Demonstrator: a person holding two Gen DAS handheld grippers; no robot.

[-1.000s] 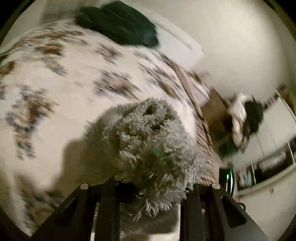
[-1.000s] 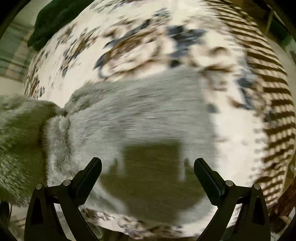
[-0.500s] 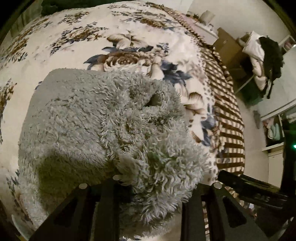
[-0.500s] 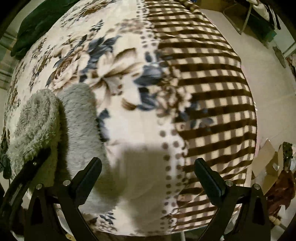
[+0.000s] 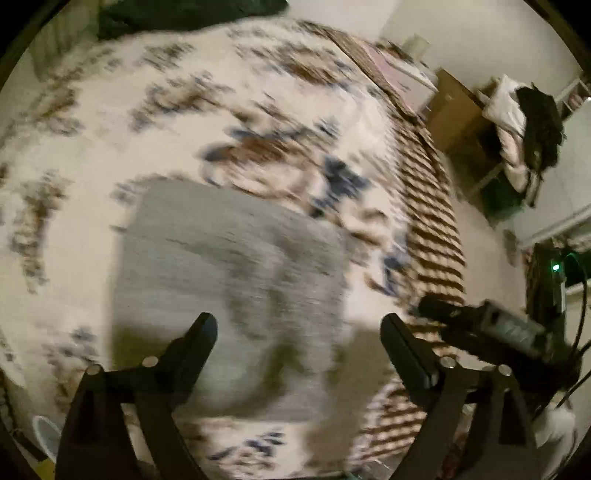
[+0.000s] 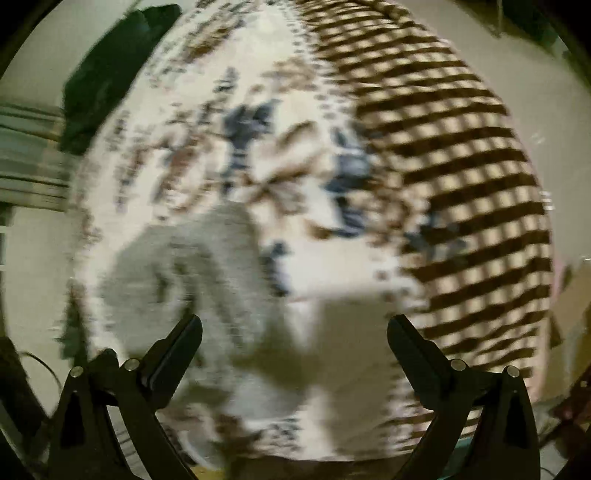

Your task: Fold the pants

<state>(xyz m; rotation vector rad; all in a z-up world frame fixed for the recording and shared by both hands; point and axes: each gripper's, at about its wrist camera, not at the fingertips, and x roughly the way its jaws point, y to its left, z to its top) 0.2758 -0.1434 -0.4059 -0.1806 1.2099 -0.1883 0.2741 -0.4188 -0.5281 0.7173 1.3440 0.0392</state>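
Both of my grippers hang over the bed [image 5: 92, 155]: grey pants [image 5: 229, 280] lie folded below my left gripper [image 5: 297, 334], whose jaws are opening, empty; my right gripper [image 6: 293, 334] is spread wide, empty.

Dim yellowish room, plain pale walls [image 5: 461, 33], bare floor [image 5: 480, 236] beside the bed, wooden desk [image 5: 458, 110], chair piled with clothes [image 5: 524, 125], pretty blurry.

Pants [image 5: 229, 280] lie folded on the bedspread [image 5: 110, 147]; a dark garment [image 5: 184, 13] at its far end, well apart.
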